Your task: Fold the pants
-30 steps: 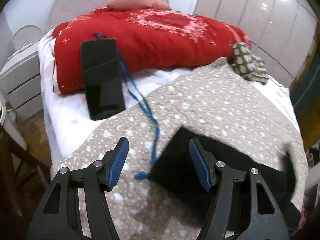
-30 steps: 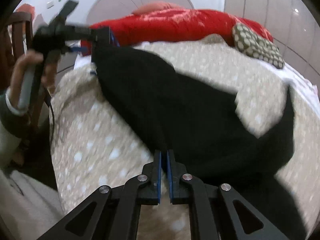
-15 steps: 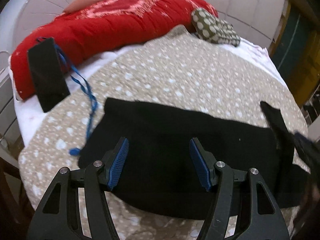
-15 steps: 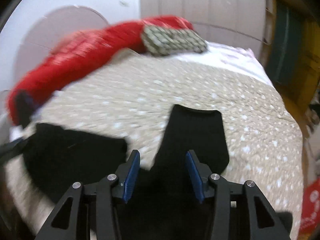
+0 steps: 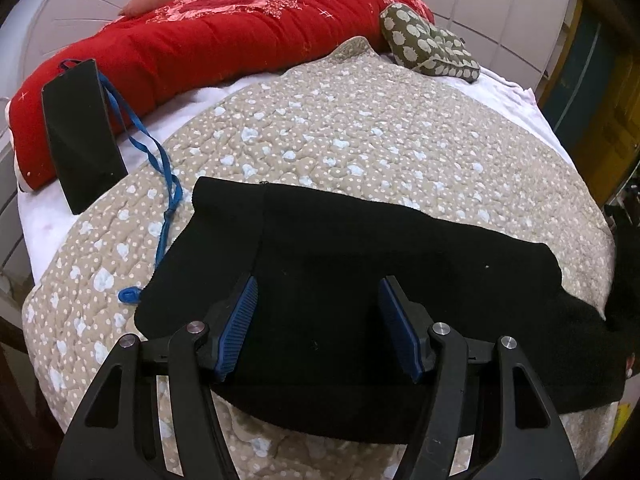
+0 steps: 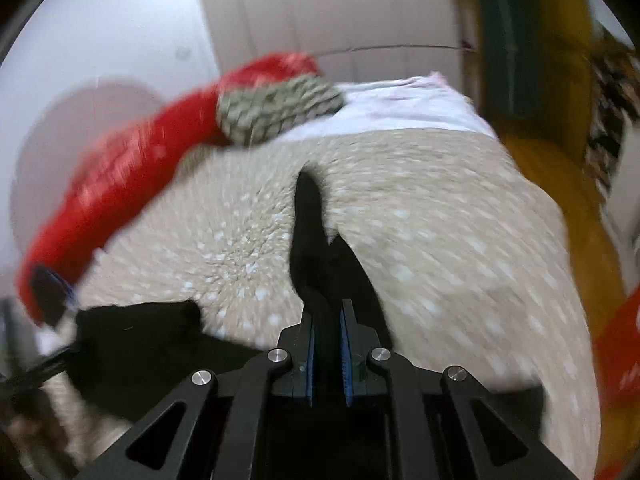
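Across the spotted quilt [image 5: 360, 128] the black pants [image 5: 360, 264] were laid out in a long band, their squared end near the blue lanyard [image 5: 160, 168] and the dark phone [image 5: 82, 132] that was propped on the red comforter [image 5: 208, 36]. Half a second before, the right gripper [image 6: 327, 354] had been held apart above the far end of the cloth; it was now narrowed to a slim gap, and dark fabric was seen pinched between its blue pads [image 6: 310, 360], a peak of it raised toward the patterned cushion [image 6: 276, 108]. That view was heavily blurred, so a swift motion was inferred. The left gripper [image 5: 316, 320] was kept wide, nothing between its fingers, poised over the middle of the pants as before. A fresh grasp was thus judged to have been taken, and the next fold was probably being started from the right end.
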`<state>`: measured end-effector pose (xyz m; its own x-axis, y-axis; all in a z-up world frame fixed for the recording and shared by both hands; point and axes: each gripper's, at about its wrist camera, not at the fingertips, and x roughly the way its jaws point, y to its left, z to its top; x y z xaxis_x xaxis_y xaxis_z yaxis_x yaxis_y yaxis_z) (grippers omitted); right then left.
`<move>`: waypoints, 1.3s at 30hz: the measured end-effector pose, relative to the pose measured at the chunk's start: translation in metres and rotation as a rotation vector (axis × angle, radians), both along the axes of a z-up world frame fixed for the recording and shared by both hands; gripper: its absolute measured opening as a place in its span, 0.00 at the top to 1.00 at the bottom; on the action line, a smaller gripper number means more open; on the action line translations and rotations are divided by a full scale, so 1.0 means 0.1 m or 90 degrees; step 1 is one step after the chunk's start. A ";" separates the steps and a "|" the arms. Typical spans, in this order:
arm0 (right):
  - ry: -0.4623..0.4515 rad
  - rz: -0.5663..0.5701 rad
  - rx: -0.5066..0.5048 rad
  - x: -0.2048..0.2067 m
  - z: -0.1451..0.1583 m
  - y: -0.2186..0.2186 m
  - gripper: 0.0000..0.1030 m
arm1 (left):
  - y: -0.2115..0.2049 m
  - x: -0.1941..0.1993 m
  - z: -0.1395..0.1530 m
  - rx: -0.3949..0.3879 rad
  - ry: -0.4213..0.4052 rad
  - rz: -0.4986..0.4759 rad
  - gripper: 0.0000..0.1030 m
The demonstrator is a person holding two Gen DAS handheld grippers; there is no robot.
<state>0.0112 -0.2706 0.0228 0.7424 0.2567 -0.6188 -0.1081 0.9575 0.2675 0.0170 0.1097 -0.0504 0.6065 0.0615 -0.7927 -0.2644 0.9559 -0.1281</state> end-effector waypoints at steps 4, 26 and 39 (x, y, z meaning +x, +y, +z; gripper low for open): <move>0.060 -0.032 0.094 -0.67 -0.37 -0.52 0.91 | -0.05 0.02 0.00 0.005 0.007 0.004 0.39; 0.104 0.021 -0.029 -1.13 -0.44 -0.44 0.80 | 0.70 -0.38 0.23 0.013 0.002 0.099 0.39; -0.044 0.492 0.038 -0.63 -0.07 2.19 0.67 | 0.91 -0.29 0.05 -0.033 0.025 0.110 0.39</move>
<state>-0.0516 -0.0519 0.0161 0.3759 0.7482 -0.5468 -0.7569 0.5883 0.2846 -0.0115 0.2009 -0.0455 0.5583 0.1211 -0.8207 -0.4303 0.8881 -0.1616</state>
